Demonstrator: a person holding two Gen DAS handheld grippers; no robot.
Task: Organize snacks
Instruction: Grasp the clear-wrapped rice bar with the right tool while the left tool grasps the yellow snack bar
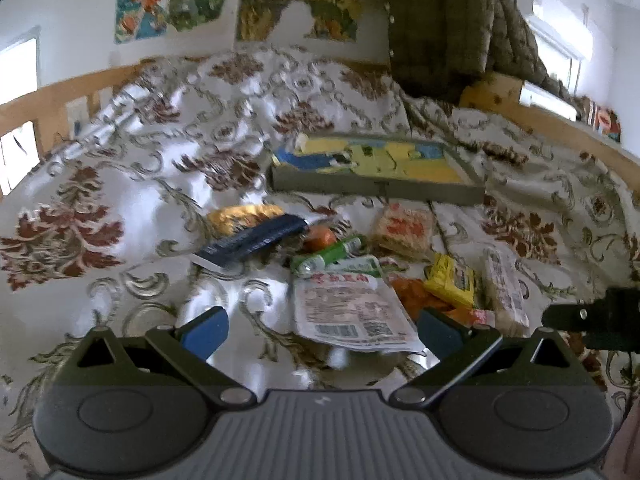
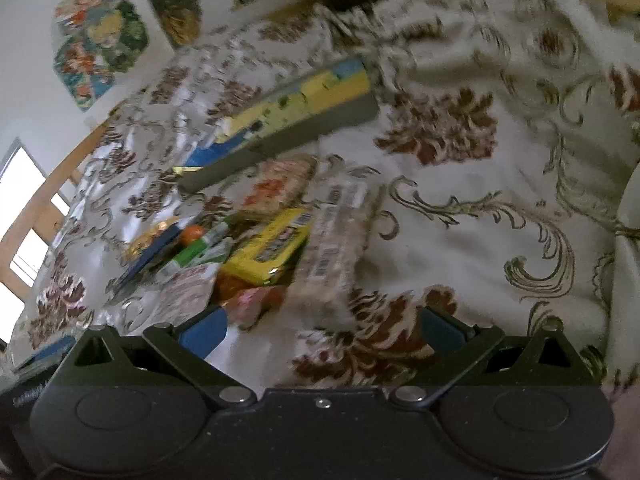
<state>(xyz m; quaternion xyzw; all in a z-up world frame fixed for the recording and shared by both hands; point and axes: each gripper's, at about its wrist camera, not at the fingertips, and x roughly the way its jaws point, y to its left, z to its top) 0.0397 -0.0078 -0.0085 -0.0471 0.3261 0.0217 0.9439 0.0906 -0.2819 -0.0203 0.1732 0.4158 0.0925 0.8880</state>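
Floral bedspread, wooden bed rail; white wall, cartoon posters; bright window

Bed with floral bedspread; wooden rail behind. Two cartoon posters on wall. Green quilted jacket hangs at right.

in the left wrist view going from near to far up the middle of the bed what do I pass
White snack packet → green tube → orange round snack → grey tray → olive jacket.
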